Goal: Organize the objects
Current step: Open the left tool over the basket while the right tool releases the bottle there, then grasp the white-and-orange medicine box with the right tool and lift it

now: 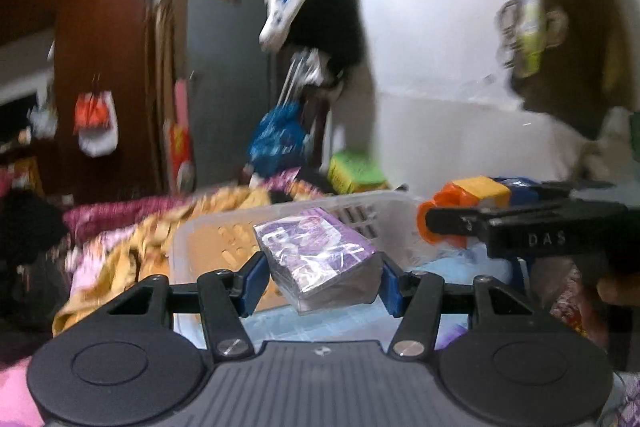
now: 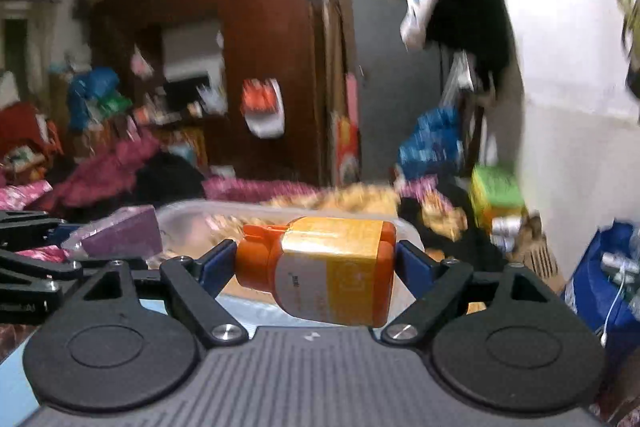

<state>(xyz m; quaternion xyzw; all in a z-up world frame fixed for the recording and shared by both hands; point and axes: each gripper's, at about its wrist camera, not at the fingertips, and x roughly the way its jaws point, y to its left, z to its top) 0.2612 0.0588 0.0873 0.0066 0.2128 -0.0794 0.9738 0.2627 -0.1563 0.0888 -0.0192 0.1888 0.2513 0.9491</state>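
Note:
My left gripper [image 1: 322,277] is shut on a purple box [image 1: 318,259] wrapped in clear film, held just in front of a clear plastic basket [image 1: 208,227]. My right gripper [image 2: 316,263] is shut on an orange bottle [image 2: 324,269] with a yellow label, held sideways in front of the same basket [image 2: 192,213]. In the left wrist view the right gripper [image 1: 444,221] shows at the right with the orange bottle [image 1: 460,201]. In the right wrist view the purple box [image 2: 124,237] shows at the left. Both views are blurred.
Crumpled yellow and pink bedding [image 1: 120,247] lies behind the basket. A green box [image 1: 356,173] and a blue bag [image 1: 280,135] stand by the white wall. A brown wardrobe [image 2: 260,47] is at the back. A blue bag with batteries [image 2: 608,275] is at the right.

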